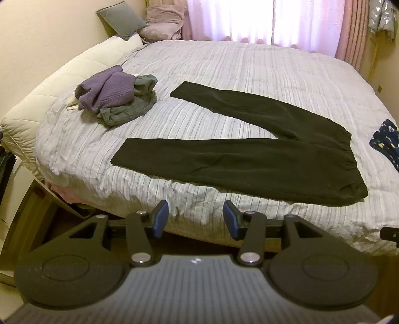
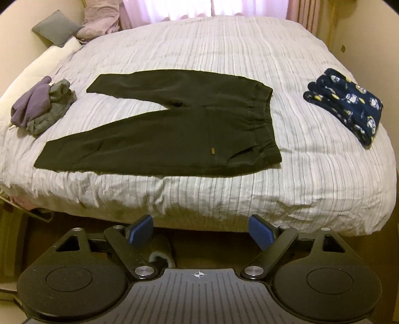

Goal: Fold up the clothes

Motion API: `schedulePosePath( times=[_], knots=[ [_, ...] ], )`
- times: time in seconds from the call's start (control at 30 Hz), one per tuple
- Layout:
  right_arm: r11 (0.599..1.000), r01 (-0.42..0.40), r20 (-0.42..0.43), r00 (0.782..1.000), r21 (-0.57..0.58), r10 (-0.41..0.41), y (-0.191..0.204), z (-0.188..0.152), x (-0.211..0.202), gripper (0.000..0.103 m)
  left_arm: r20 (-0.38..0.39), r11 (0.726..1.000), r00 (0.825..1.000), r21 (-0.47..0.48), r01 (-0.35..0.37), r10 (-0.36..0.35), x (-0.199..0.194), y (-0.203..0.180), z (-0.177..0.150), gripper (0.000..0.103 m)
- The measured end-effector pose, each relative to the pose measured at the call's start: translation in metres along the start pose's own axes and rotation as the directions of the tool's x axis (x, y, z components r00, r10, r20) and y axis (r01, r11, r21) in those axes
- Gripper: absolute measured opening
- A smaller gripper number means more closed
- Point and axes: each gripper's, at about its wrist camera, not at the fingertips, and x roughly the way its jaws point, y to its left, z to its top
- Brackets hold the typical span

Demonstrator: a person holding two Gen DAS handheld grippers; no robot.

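So the black pants (image 2: 159, 129) are laid out flat on the bed (image 2: 224, 49), legs splayed in a V, waistband at the right end and the cuffs pointing off to the left. There's a tiny gold tag on the near leg, close to the waistband.

Left of the pants, out past the cuffs, sits a crumpled pile of purple and grey clothes (image 2: 40, 107), not touching the pants. Right of the pants, well apart from the waistband, is a folded navy fleece with a cartoon print (image 2: 349, 107). Behind the pants, up in the far-left corner by the curtain, you can see a grey pillow (image 2: 56, 27) and some bunched pinkish bedding (image 1: 164, 22).

Both grippers are hanging back off the near edge of the bed, in front of the pants. Left gripper (image 1: 195, 219) has its blue pads spread apart with nothing in between. Right gripper (image 2: 200, 231) likewise, wide apart and holding nothing.
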Motion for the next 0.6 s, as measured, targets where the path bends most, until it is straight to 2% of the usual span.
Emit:
schedulePosePath(
  times=[0.6],
  knots=[
    [1.0, -0.001, -0.004, 1.0, -0.011, 0.001, 0.001, -0.01, -0.004, 0.087, -0.007, 1.0, 1.0, 0.014, 0.017, -0.017, -0.002, -0.007, -0.013, 0.046]
  ],
)
